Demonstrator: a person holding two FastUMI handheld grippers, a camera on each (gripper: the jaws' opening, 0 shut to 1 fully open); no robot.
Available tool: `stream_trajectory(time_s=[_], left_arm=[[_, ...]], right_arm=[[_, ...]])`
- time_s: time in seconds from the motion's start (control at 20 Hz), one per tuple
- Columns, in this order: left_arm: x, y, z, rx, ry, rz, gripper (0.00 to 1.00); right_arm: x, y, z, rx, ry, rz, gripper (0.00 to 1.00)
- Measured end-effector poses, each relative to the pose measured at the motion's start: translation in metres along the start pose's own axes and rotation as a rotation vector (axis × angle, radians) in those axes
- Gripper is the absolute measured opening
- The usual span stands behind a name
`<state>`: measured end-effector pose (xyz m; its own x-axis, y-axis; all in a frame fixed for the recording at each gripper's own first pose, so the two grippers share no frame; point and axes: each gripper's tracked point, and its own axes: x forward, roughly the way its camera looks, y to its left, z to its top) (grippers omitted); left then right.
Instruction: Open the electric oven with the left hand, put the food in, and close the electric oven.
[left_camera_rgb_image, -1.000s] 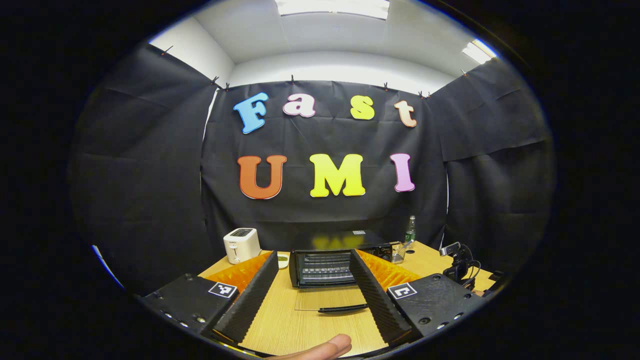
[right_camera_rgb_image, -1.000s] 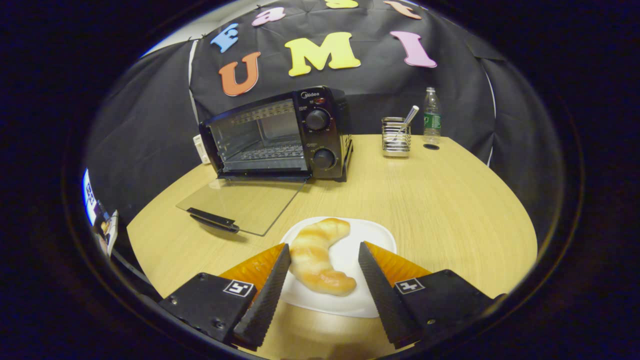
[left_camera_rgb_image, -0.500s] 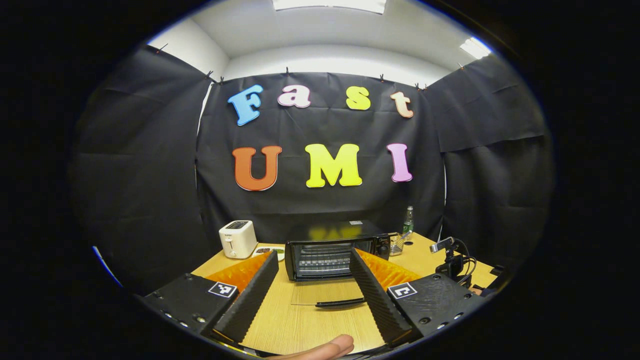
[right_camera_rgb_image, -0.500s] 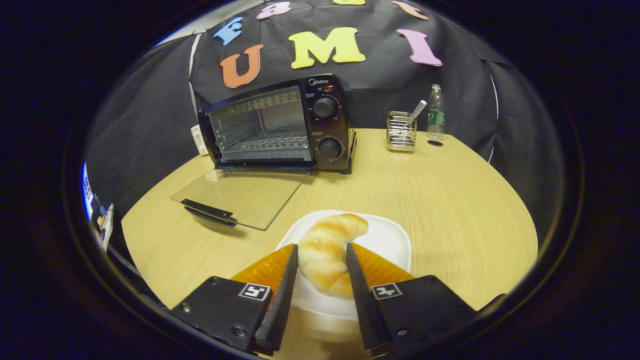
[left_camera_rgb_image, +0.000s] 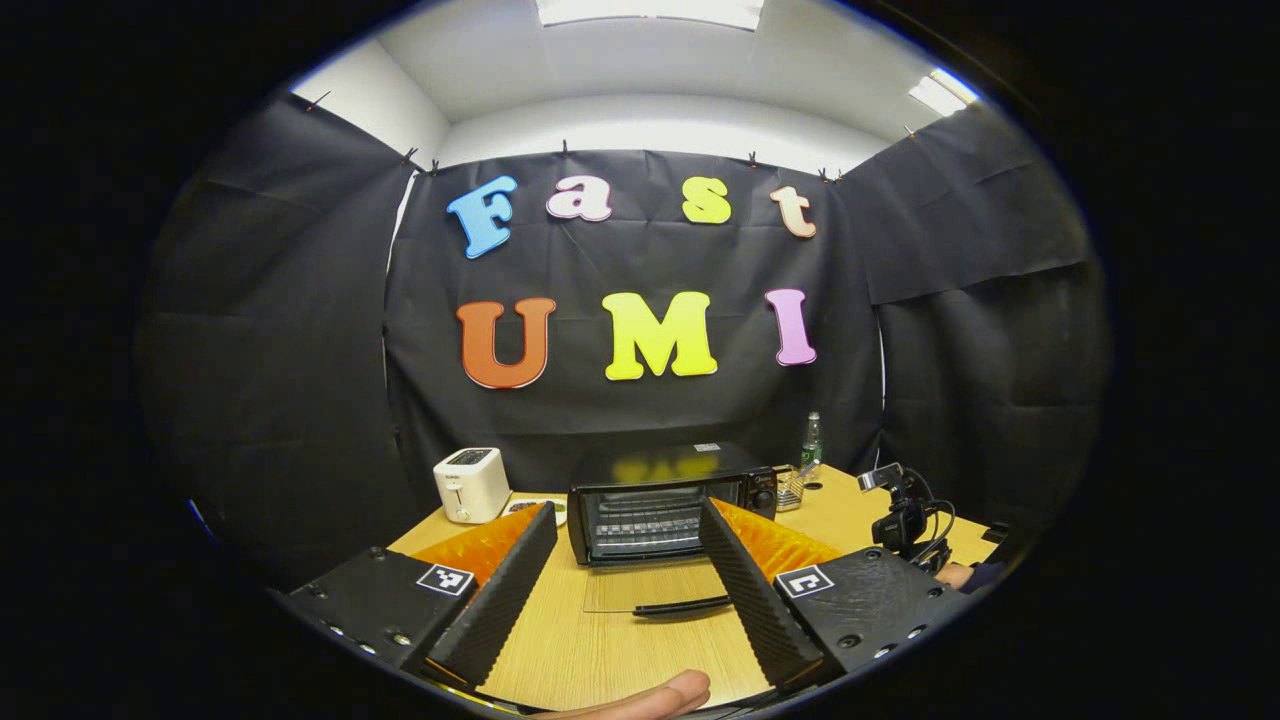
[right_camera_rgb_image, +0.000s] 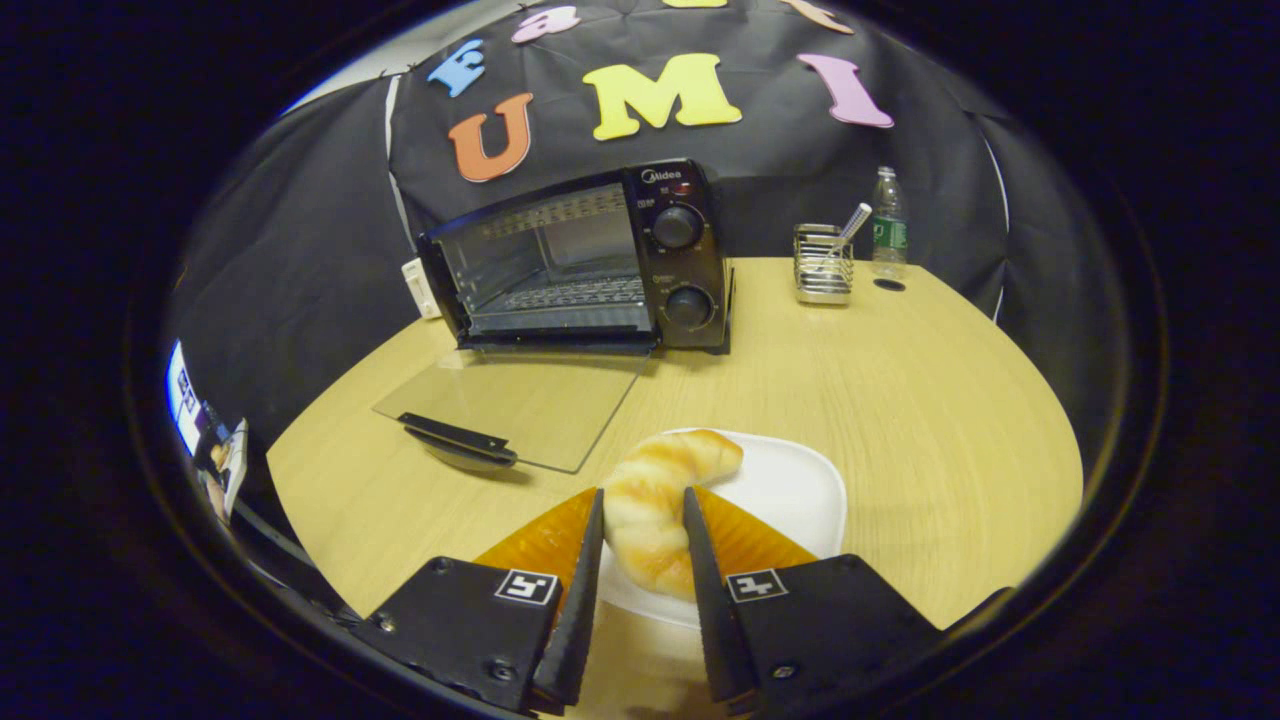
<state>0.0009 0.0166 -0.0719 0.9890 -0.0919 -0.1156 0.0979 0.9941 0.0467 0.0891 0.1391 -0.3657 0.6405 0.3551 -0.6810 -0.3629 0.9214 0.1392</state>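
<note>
The black electric oven (right_camera_rgb_image: 590, 270) stands at the back of the wooden table, its glass door (right_camera_rgb_image: 515, 405) folded down flat with the black handle toward me. A croissant (right_camera_rgb_image: 655, 505) lies on a white plate (right_camera_rgb_image: 790, 490), and my right gripper (right_camera_rgb_image: 642, 495) is shut on it, both fingers pressing its sides. In the left gripper view the oven (left_camera_rgb_image: 660, 500) is farther off, straight ahead, with its door (left_camera_rgb_image: 650, 597) down. My left gripper (left_camera_rgb_image: 625, 520) hangs open above the near table, nothing between its fingers.
A white toaster (left_camera_rgb_image: 470, 484) and a small dish sit left of the oven. A wire cutlery holder (right_camera_rgb_image: 822, 265) and a water bottle (right_camera_rgb_image: 887, 240) stand to its right. A camera on a stand (left_camera_rgb_image: 905, 515) is at the table's right edge. A fingertip (left_camera_rgb_image: 650, 695) shows below.
My right gripper's fingers have closed in from open onto the croissant. My left gripper has drawn back from the oven, which now looks smaller.
</note>
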Motion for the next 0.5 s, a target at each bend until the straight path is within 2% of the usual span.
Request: stream_trajectory(time_s=[0.1, 0.15, 0.3, 0.35, 0.4, 0.45, 0.5], left_arm=[[0.005, 0.006, 0.002, -0.007, -0.003, 0.007, 0.95], [0.008, 0.009, 0.003, -0.013, -0.006, 0.009, 0.89], [0.016, 0.025, 0.007, -0.026, -0.015, 0.032, 0.89], [0.019, 0.031, 0.008, -0.031, -0.024, 0.040, 0.97], [0.022, 0.036, 0.010, -0.036, -0.030, 0.048, 0.89], [0.023, 0.042, 0.008, -0.041, -0.032, 0.055, 0.89], [0.024, 0.046, 0.008, -0.042, -0.034, 0.062, 0.97]], right_arm=[[-0.005, 0.012, 0.019, -0.006, -0.035, 0.011, 0.48], [-0.006, 0.020, 0.030, -0.010, -0.055, 0.018, 0.48], [0.000, 0.044, 0.059, -0.005, -0.102, 0.050, 0.48], [0.007, 0.051, 0.069, 0.003, -0.112, 0.054, 0.48], [0.012, 0.057, 0.077, 0.017, -0.126, 0.062, 0.48], [0.019, 0.064, 0.087, 0.039, -0.138, 0.072, 0.48], [0.025, 0.072, 0.093, 0.064, -0.148, 0.088, 0.48]])
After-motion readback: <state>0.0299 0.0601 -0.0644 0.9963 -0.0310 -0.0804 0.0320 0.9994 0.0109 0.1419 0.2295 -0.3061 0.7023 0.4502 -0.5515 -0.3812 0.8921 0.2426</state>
